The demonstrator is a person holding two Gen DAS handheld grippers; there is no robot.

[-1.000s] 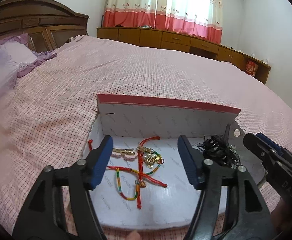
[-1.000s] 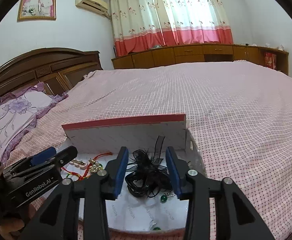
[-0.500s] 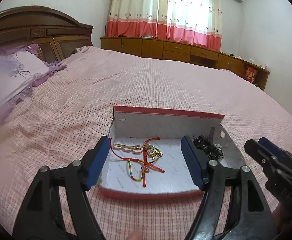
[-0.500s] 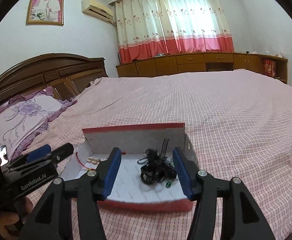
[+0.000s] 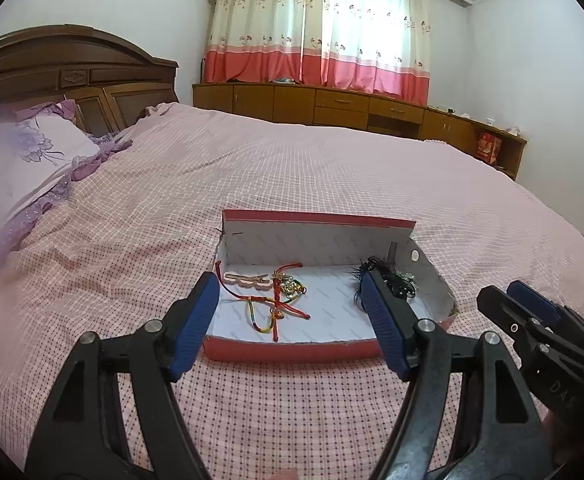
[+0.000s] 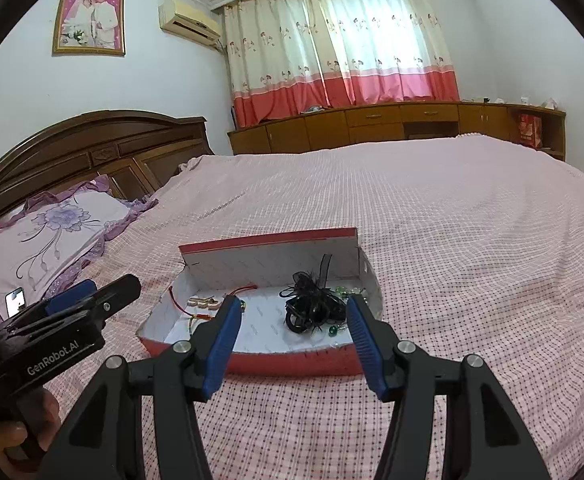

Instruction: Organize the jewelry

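A shallow red box (image 5: 292, 350) with a white inside lies on the pink checked bed. In its left half are red cord bracelets (image 5: 281, 302), a multicoloured cord (image 5: 256, 320), a gold hair clip (image 5: 247, 279) and gold charms (image 5: 292, 287). On the right sits a black ribbon hair piece (image 6: 312, 306) with green beads (image 6: 348, 290) beside it. My left gripper (image 5: 289, 284) hangs open above the box's near edge, nothing between its blue pads. My right gripper (image 6: 294, 304) is open too, in front of the box (image 6: 292, 362) and empty. Each gripper shows at the edge of the other's view.
The bedspread (image 6: 452, 240) spreads wide around the box. A purple flowered pillow (image 6: 51, 236) and a dark wooden headboard (image 6: 91, 140) are at the left. Wooden cabinets (image 6: 392, 124) and red-and-cream curtains stand along the far wall. A hand (image 6: 19, 432) holds the left gripper's handle.
Both grippers have drawn back and up from inside the box, which now shows whole ahead of the fingertips. The right gripper's jaws have spread wider, off the black hair piece.
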